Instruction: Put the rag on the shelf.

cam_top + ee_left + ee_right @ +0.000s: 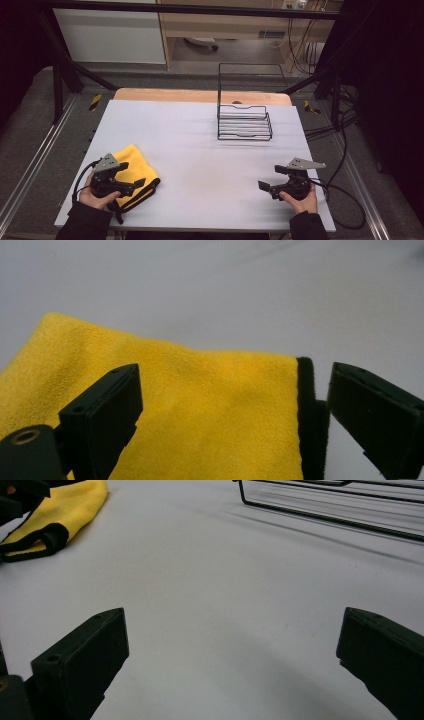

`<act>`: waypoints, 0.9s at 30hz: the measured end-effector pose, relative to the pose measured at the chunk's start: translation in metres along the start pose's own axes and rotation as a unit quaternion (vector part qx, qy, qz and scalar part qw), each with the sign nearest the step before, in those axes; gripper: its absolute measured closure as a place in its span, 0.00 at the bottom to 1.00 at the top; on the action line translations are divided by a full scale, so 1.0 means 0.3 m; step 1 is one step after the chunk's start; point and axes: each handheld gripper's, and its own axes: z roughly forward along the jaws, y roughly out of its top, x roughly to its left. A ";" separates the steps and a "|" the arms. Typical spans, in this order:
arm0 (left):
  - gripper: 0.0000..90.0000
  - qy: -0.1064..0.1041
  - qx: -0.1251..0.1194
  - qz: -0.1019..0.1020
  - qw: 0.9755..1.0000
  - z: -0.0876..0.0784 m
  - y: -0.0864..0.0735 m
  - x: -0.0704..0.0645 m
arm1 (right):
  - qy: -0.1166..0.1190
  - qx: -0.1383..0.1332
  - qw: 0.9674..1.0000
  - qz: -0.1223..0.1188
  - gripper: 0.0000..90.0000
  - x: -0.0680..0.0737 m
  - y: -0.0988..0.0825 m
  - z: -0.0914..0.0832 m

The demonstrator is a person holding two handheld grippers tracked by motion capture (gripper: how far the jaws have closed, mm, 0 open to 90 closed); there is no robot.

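White table (pixel 200 150), near-left corner: folded fuzzy yellow microfibre cloth (pixel 131 165) with black trim, flat under left gripper (pixel 131 176), jaws apart; right gripper (pixel 267 180) jaws also apart, holding nothing

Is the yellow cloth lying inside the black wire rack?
No, the yellow cloth lies flat on the table by the left tool, far from the wire rack.

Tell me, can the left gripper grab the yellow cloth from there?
Probably yes. The left gripper hangs right over the cloth with its fingers open, one on each side of the black edge, and nothing between.
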 end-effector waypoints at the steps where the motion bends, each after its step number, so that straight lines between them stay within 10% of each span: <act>1: 0.09 0.000 0.000 0.000 1.000 -0.001 0.001 -0.001 | -0.002 0.000 1.000 -0.002 0.01 -0.001 0.000 0.000; 11: 0.18 0.000 0.005 -0.002 1.000 0.003 0.018 -0.037 | -0.007 0.006 1.000 -0.002 0.01 -0.001 0.000 0.002; 27: 0.54 -0.016 0.067 0.059 0.996 0.069 0.026 -0.145 | -0.006 0.015 1.000 -0.003 0.02 0.003 0.000 0.009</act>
